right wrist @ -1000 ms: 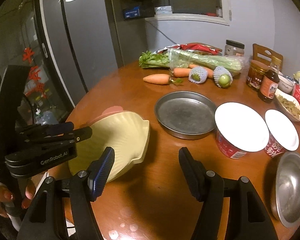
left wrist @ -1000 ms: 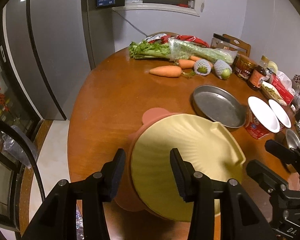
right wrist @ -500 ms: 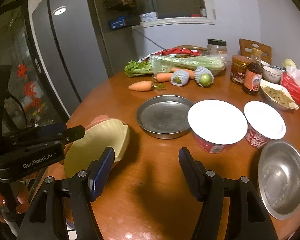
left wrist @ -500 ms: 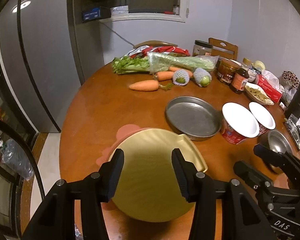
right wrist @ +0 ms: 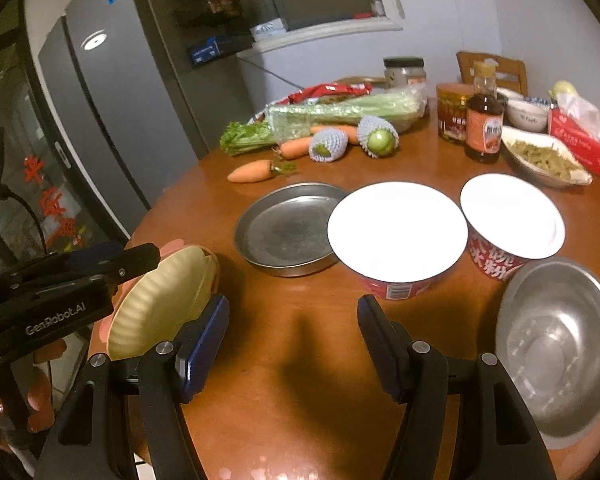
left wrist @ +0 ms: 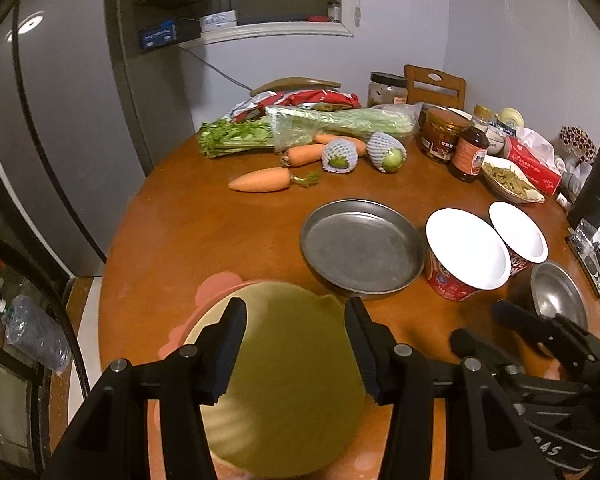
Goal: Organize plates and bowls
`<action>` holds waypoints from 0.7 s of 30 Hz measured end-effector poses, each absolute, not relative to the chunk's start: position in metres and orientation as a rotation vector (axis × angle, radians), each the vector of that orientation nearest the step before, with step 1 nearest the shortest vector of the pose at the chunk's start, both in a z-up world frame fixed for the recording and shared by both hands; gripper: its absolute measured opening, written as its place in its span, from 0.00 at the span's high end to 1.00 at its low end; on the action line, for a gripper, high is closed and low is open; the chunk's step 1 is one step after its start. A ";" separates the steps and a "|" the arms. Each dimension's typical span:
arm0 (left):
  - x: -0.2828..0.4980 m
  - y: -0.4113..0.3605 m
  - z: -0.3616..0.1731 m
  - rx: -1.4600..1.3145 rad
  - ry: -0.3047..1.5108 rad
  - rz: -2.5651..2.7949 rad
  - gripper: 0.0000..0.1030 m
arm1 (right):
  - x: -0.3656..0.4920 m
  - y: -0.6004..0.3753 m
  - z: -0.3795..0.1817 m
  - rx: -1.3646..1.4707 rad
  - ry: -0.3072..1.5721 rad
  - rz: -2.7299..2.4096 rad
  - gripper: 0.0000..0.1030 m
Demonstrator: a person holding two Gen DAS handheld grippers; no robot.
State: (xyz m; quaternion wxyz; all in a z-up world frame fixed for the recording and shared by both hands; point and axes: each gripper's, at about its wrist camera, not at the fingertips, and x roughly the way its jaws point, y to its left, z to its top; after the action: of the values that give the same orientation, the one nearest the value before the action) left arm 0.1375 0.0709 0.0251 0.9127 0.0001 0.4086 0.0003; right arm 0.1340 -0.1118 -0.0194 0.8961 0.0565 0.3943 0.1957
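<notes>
the round wooden table (left wrist: pixel 204 232) is taken as the landmark. at its near left edge the yellow shell-shaped plate (left wrist: pixel 292 392) has been laid down onto the pink plate (left wrist: pixel 216 284), where a second ago it was seen tilted up; so one pair is judged stacked. the steel pan (left wrist: pixel 360 248) sits at the table's middle, the steel bowl (right wrist: pixel 556 344) at its near right. the left gripper (left wrist: pixel 296 344) has just been opening; its jaws are spread over the yellow plate, nothing pinched. the right gripper (right wrist: pixel 292 340) is held spread and empty.
</notes>
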 end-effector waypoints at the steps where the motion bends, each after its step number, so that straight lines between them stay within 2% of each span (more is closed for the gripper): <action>1: 0.141 0.070 0.025 0.001 0.846 0.001 0.51 | 0.139 -0.111 -0.023 0.124 0.838 0.406 0.34; 21: 0.235 0.069 0.011 0.058 1.012 -0.056 0.51 | 0.207 -0.087 -0.054 0.231 1.033 0.366 0.34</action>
State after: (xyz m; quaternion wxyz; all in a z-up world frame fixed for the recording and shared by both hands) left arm 0.2350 0.0693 0.0106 0.8739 0.0280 0.4845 -0.0268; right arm 0.2070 -0.0872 -0.0544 0.8473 0.1096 0.4898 0.1734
